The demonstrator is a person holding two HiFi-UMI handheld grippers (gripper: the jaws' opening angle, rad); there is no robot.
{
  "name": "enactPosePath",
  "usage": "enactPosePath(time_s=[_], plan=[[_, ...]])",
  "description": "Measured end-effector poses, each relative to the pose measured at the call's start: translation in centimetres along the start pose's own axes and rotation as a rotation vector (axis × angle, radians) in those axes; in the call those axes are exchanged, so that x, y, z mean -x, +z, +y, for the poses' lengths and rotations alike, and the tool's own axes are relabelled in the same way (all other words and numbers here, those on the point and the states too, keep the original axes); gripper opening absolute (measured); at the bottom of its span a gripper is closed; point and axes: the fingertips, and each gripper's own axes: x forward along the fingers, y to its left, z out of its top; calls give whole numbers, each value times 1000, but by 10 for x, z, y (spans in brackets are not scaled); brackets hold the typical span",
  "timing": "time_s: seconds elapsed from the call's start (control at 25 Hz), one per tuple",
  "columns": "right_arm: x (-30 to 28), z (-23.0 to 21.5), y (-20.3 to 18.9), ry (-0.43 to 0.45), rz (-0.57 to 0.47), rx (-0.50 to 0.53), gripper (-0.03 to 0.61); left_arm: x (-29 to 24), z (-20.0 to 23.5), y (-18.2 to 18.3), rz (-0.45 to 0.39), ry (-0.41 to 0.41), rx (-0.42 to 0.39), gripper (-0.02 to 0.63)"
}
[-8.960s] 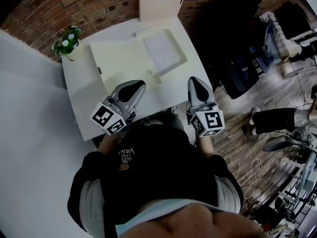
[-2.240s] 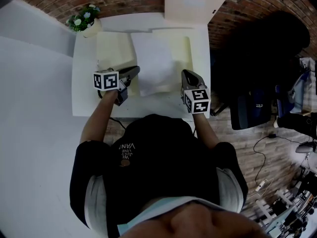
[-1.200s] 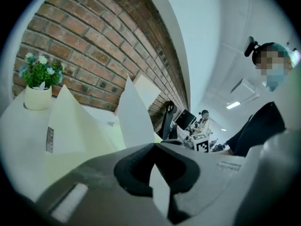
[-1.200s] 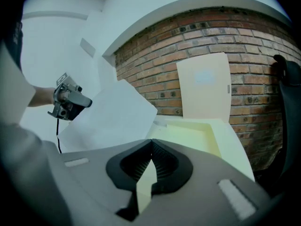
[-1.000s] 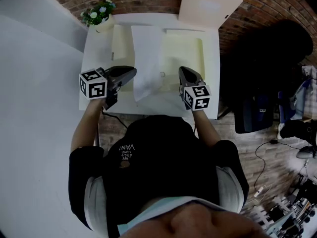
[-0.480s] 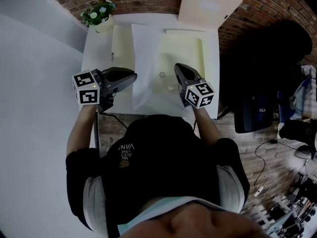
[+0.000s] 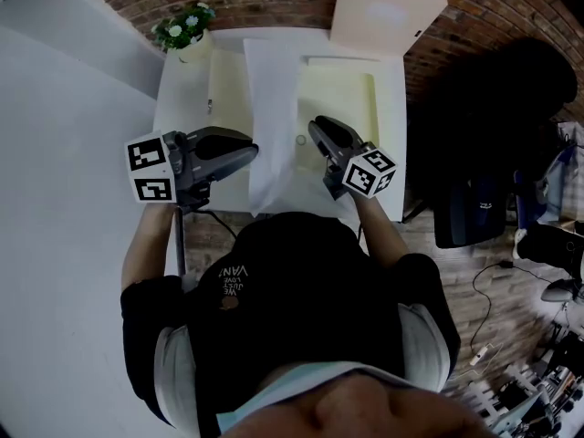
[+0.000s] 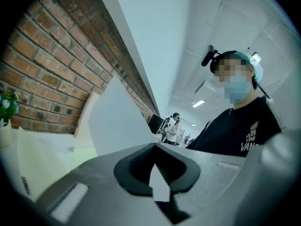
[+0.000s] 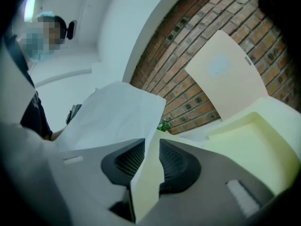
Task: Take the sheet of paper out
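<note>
A white sheet of paper (image 7: 272, 108) hangs lifted over the open cream folder (image 7: 339, 94) on the white table (image 7: 179, 108). My left gripper (image 7: 254, 151) is shut on the sheet's near left edge; in the left gripper view a corner of the sheet (image 8: 117, 121) sticks out between the closed jaws of the left gripper (image 8: 157, 173). My right gripper (image 7: 312, 128) is at the sheet's right edge. Its jaws have just been opening. In the right gripper view the sheet (image 9: 117, 117) passes between the parted pads of the right gripper (image 9: 151, 161), which do not press on it.
The folder's raised cream lid (image 7: 388, 12) leans on the brick wall behind the table. A small potted plant (image 7: 185, 27) stands at the table's far left corner. A dark chair (image 7: 484, 108) is to the right. The person's body is close to the near table edge.
Both grippers have risen and the sheet has come up off the folder, standing steeper. The right gripper's jaws have parted from the sheet; the left stays shut on it.
</note>
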Motion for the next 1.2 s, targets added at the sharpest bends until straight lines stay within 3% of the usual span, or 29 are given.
enactPosePath(time_s=[0.24,0.44,0.8,0.88,1.04,1.2], plan=[[5,21,25,180,-137,-182,110,-1,-27,20,-30,-67,-38,0],[12,40,42,338,-213,-260,123,2,-44,35,-53,-107,-76,0],[16,66,46,531,-220,-351,123,5,-59,52,-102,-141,-108,0],[17,69,46,549,-218,-356,118,7,-57,51,-114,-138,-100,0],[24,67,48,537,-229,-340,0,12,-44,49,-141,-99,-73,0],[31,59,50,478,-229,-306,-9,17,-25,44,-159,-63,-31,0]])
